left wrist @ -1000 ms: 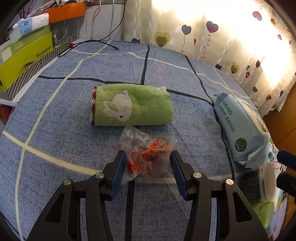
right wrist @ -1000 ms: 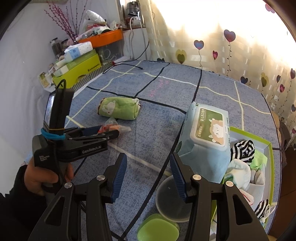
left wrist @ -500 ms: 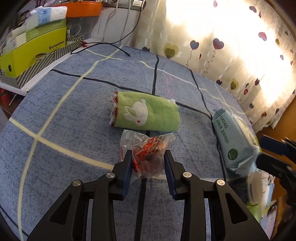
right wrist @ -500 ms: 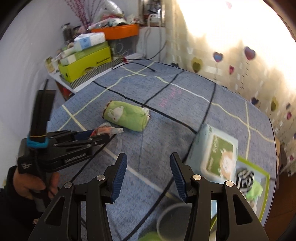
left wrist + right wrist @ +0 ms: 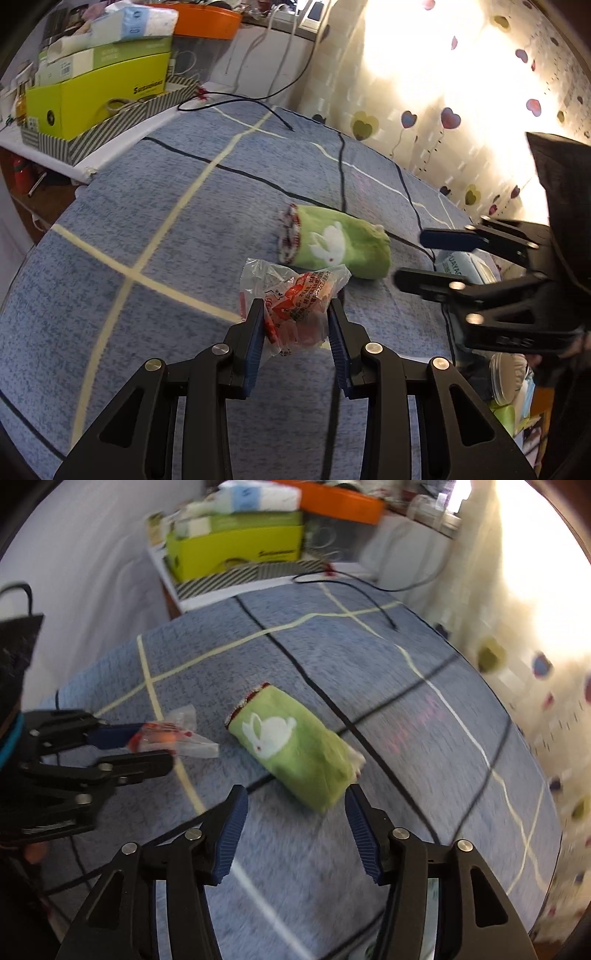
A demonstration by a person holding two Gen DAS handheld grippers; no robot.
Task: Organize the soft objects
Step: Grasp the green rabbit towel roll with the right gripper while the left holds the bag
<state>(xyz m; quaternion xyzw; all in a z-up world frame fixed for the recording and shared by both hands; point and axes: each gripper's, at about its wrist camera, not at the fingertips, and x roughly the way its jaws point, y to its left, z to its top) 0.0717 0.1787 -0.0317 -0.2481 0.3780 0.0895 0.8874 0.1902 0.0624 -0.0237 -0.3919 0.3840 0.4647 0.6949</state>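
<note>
Left claw (image 5: 295, 325) clamped on the crinkly clear snack packet (image 5: 295, 295); both pads pressed into the plastic. A second ago the fingers stood wide around it with the packet lying flat on the blue grid-pattern cloth (image 5: 147, 221); now the packet sits between the pads, and the right wrist view shows it carried in the claw above the cloth.

Right claw (image 5: 295, 805) jaws opening, nothing between the pads. A second ago it pointed at the wipes pack and the tray of socks; now it's swung over to the rolled green rabbit towel (image 5: 291, 746), whose near end sits just ahead of the fingertips, not touched. Right view is motion-blurred.

Towel lies on the cloth just beyond the packet, same spot as before. Wipes pack (image 5: 461, 266) mostly hidden behind the right claw in the left view. Yellow-green box (image 5: 99, 96) at the far edge unchanged.
</note>
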